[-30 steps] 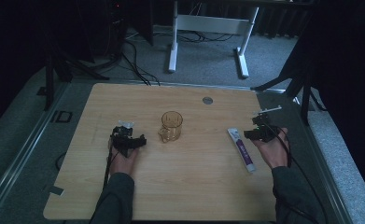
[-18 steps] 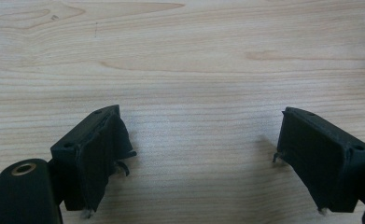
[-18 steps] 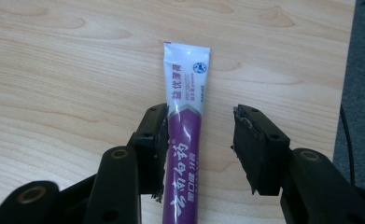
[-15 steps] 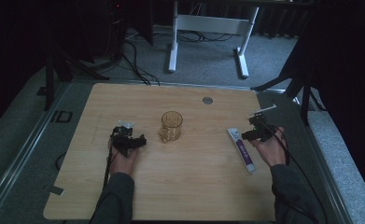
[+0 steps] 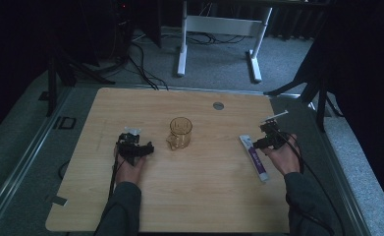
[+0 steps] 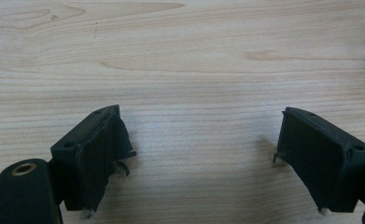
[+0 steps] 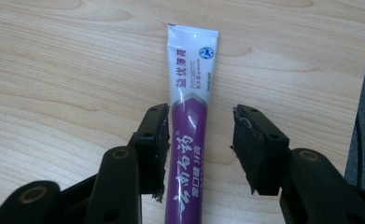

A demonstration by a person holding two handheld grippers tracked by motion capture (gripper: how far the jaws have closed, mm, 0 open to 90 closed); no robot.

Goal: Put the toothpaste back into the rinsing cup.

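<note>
A white and purple toothpaste tube (image 5: pixel 255 158) (image 7: pixel 189 112) lies flat on the wooden table (image 5: pixel 204 196) at the right, white crimped end pointing away from me. My right gripper (image 5: pixel 265 142) (image 7: pixel 199 144) is open and straddles the tube's purple part. One jaw sits against the tube's edge and the other stands clear of it. A clear amber cup (image 5: pixel 179 132) with a handle stands upright at the table's middle. Left of the cup, my left gripper (image 5: pixel 135 146) (image 6: pixel 203 158) is open over bare wood with nothing between its jaws.
A grey round grommet (image 5: pixel 218 105) sits in the tabletop near the far edge. The table's right edge (image 7: pixel 364 93) runs close beside the right gripper. Beyond the table, a white desk frame (image 5: pixel 219 24) and cables lie on the grey floor.
My right gripper has edged slightly left, over the tube. The left gripper, the cup and the tube have stayed where they were.
</note>
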